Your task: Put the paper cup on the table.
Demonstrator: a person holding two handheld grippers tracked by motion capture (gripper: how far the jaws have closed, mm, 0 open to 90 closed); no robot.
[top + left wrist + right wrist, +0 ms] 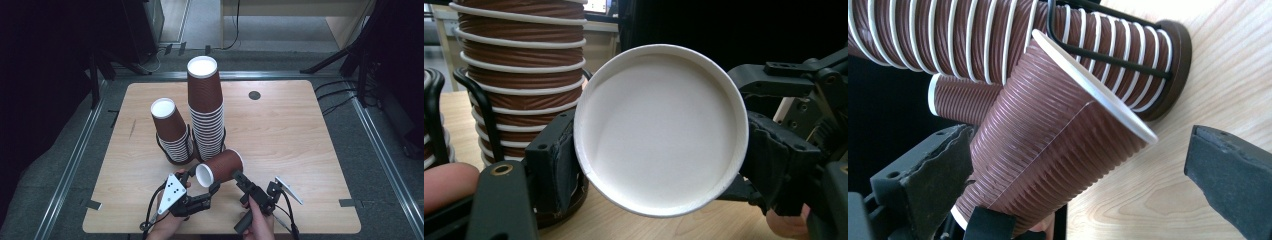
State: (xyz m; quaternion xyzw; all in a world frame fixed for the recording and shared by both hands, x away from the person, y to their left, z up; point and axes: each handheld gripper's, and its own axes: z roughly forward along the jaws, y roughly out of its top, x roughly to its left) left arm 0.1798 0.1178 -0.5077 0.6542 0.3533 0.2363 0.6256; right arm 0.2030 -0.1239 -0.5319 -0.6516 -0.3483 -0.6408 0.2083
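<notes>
from the high view we see the loose cup [220,167] lying sideways above the near desk [300,150], in front of two stacks [206,107], the left tongs [202,186] clamped near its base. in the left gripper view its white bottom [659,130] sits between the pads; thin and crushable, we judge. in the right gripper view the right tongs [1088,170] stand apart around the ribbed wall [1048,150]; grip there, lightly.
</notes>
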